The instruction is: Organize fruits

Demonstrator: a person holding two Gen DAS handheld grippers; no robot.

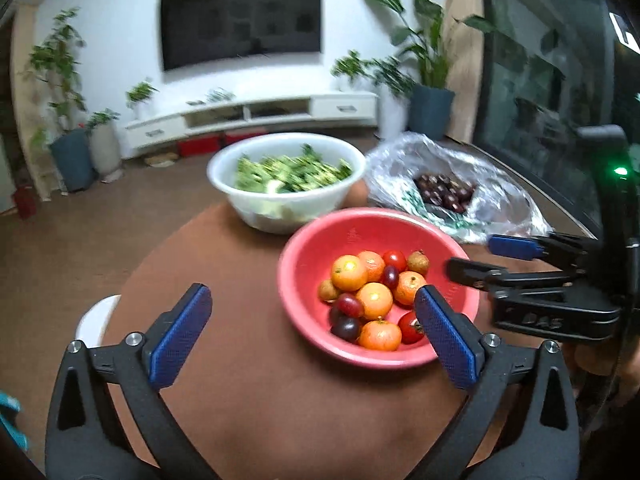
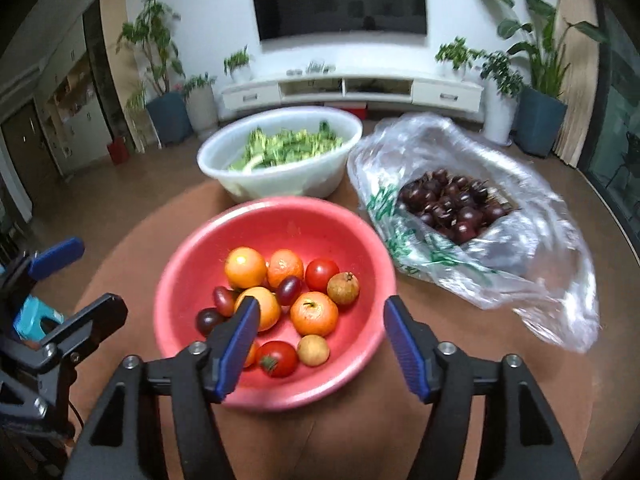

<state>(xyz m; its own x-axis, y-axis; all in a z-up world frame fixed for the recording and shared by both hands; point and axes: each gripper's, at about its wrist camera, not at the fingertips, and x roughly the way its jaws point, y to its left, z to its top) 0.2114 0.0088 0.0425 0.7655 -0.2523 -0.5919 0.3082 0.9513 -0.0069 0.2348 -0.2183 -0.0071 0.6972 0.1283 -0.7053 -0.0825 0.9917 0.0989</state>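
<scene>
A red bowl [image 1: 320, 248] [image 2: 280, 224] on the round brown table [image 1: 260, 400] holds oranges [image 2: 314, 314], red tomatoes [image 2: 322, 274], dark grapes [image 2: 288, 290] and small brown longans [image 2: 343, 288]. My left gripper [image 1: 312, 300] stands open wide, hovering at the bowl's near left side with nothing between its blue pads. My right gripper [image 2: 320, 306] is open over the bowl's near rim, also empty. It appears at the right of the left wrist view [image 1: 472, 256]. The left gripper [image 2: 98, 276] shows at the left edge of the right wrist view.
A white bowl of green vegetables [image 1: 280, 208] [image 2: 280, 184] stands behind the red bowl. To the right lies a clear plastic bag [image 1: 500, 200] [image 2: 520, 272] with a pile of dark round fruits [image 2: 452, 204]. A white stool [image 1: 96, 320] sits left of the table.
</scene>
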